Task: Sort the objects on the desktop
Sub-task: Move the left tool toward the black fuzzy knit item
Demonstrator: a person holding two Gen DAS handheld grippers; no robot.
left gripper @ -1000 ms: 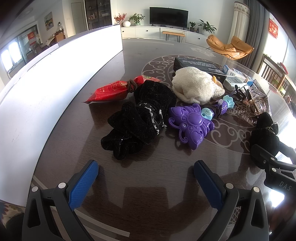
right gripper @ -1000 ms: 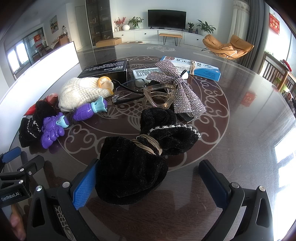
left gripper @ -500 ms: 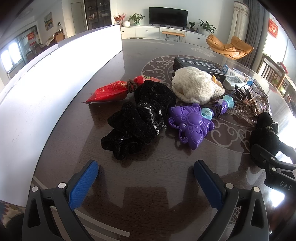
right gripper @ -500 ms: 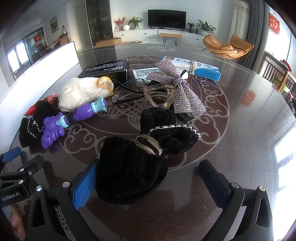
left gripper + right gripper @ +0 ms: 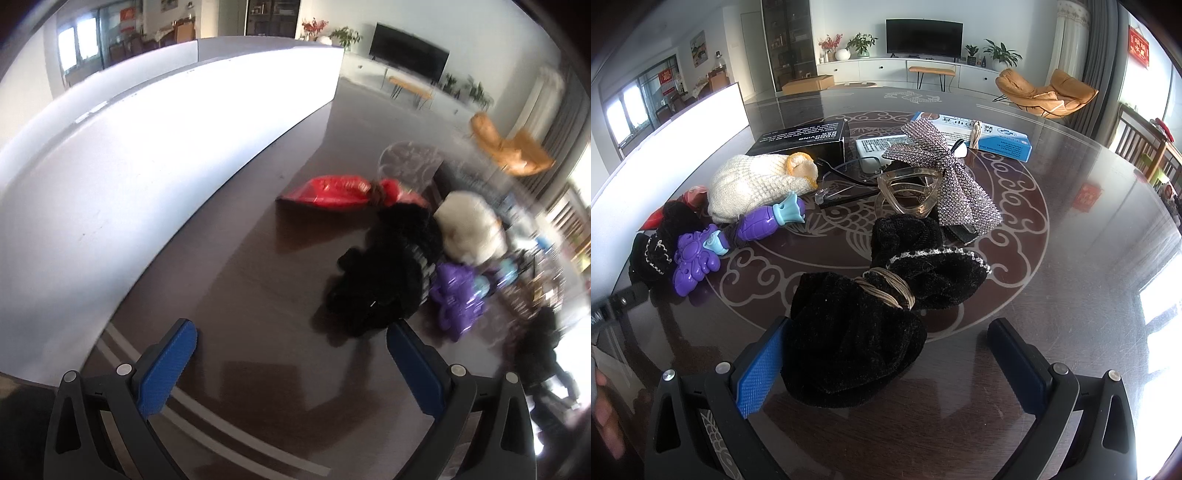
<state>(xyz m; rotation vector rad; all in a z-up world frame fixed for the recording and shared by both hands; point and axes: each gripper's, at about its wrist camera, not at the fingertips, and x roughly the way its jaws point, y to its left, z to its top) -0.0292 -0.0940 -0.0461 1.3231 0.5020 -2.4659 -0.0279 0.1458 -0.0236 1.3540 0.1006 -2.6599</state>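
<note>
Since a moment ago my left gripper (image 5: 291, 356) has swung left, blurring its view; my right gripper (image 5: 886, 360) holds place. Both sets of tongs stand apart, empty. One black velvet bow (image 5: 879, 302) lies just ahead of the right tongs, long axis running away rightward; a second black bow (image 5: 384, 280) sits ahead-right of the left.

Both grippers are wide open and sit low over the desk (image 5: 1071, 258). The left gripper (image 5: 291, 354) has nothing between its blue-padded fingers (image 5: 168, 369) and the view from it is blurry. The right gripper (image 5: 886, 354) has its left finger pad touching the black velvet bow (image 5: 849, 343), right finger off it.
</note>
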